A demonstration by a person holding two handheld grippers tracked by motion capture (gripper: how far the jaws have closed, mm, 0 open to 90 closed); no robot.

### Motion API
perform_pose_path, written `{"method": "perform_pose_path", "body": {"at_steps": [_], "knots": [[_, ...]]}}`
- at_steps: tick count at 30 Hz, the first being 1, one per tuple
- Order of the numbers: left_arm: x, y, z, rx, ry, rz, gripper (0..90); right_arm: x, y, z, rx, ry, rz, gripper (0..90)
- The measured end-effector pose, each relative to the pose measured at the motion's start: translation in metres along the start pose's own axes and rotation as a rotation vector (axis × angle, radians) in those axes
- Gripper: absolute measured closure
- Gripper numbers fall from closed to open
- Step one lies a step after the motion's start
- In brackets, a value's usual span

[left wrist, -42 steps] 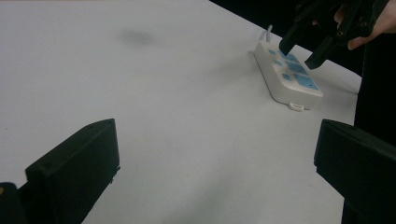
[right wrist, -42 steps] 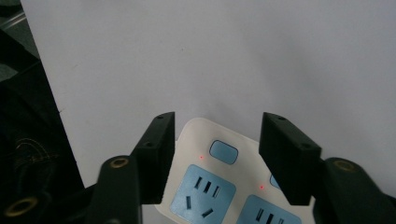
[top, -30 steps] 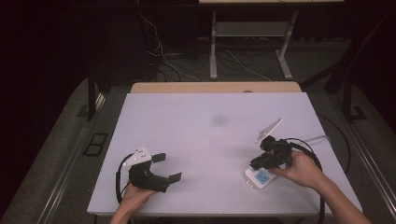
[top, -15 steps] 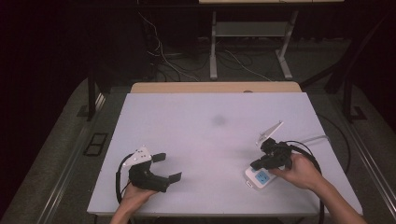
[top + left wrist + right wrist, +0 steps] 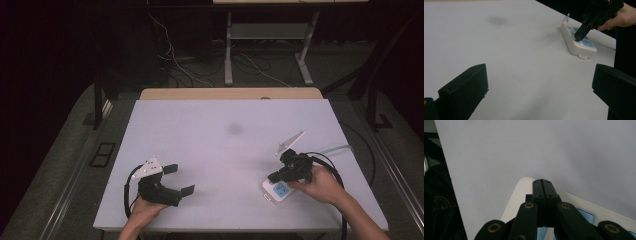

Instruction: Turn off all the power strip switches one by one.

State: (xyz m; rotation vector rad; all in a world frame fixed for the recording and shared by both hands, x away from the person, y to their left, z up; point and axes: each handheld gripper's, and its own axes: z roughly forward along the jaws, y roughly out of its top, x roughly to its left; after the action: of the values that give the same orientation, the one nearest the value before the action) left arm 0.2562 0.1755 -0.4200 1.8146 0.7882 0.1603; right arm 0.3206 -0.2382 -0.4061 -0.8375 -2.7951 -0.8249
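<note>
White tabletop (image 5: 220, 145) sat in a dark room, cables on the floor behind. High view: power strip (image 5: 276, 190) lay near the front right edge, right gripper (image 5: 272, 177) angled down onto it, right hand (image 5: 320, 184) behind. Left gripper (image 5: 176, 179) rested on the front left, well apart from the strip, jaws spread wide, nothing between them.

Left gripper view: own jaws stood open over bare table; farther off, the right gripper's (image 5: 577, 37) tip touched the strip's (image 5: 577, 42) blue top face, near its button end.

Right gripper view: jaws clenched together, nothing between them, tip (image 5: 542, 181) sitting over the strip's (image 5: 516, 197) rounded end.

Judgement: pressing the strip's switch looked underway, contact made; whether it had toggled couldn't be told. Lift-off remained.
</note>
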Motion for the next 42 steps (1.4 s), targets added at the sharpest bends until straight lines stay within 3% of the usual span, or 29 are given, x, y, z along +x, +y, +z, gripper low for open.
{"method": "perform_pose_path", "body": {"at_steps": [8,37,39,42], "knots": [[-0.0008,-0.0001,0.0011,0.002,-0.004,0.001,0.0,0.0035,-0.0008,0.0005,-0.002,-0.025,-0.021,90.0],[0.0008,-0.0004,0.0004,-0.005,-0.002,0.000,0.0,0.0012,0.0005,0.0007,0.008,-0.010,-0.002,90.0],[0.0010,-0.0004,0.0003,-0.005,0.000,0.001,0.0,0.0019,0.0009,0.0013,0.016,0.020,-0.001,90.0],[0.0012,-0.0005,0.0004,-0.003,0.001,-0.001,0.0,0.0061,0.0031,0.0007,0.016,0.014,-0.015,90.0]]}}
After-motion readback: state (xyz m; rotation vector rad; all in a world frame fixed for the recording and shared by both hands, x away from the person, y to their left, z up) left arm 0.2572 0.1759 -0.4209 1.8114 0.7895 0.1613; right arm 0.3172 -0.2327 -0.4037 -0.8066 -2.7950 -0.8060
